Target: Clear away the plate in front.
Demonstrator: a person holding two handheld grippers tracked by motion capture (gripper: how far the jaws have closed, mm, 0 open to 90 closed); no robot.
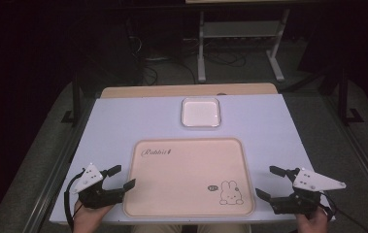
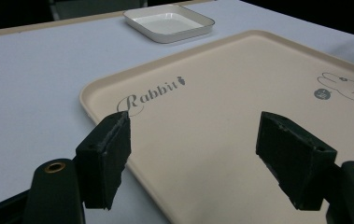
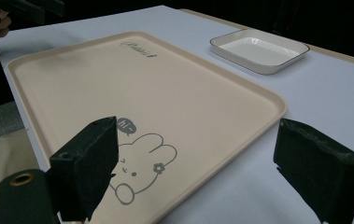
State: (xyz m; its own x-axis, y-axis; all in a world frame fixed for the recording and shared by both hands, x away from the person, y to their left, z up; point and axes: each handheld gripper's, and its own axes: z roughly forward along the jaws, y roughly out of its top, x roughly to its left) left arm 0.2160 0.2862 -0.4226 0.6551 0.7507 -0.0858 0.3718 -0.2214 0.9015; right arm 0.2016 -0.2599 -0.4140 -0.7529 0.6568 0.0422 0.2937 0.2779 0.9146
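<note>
Beige rectangular plastic tray lies flat, long axis left-right, between wide-open, empty left gripper and right gripper.

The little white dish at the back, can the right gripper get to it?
Probably yes. The right gripper is open and holds nothing, and the white dish sits alone behind the beige rabbit tray. Nothing stands between them; the gripper only has to pass over the flat tray's corner or bare table.

- White square dish: flat on the table, well ahead of left claw, towards its right.
- Pale table: beneath that claw.
- Grey metal frame: on the floor, far beyond.
</note>
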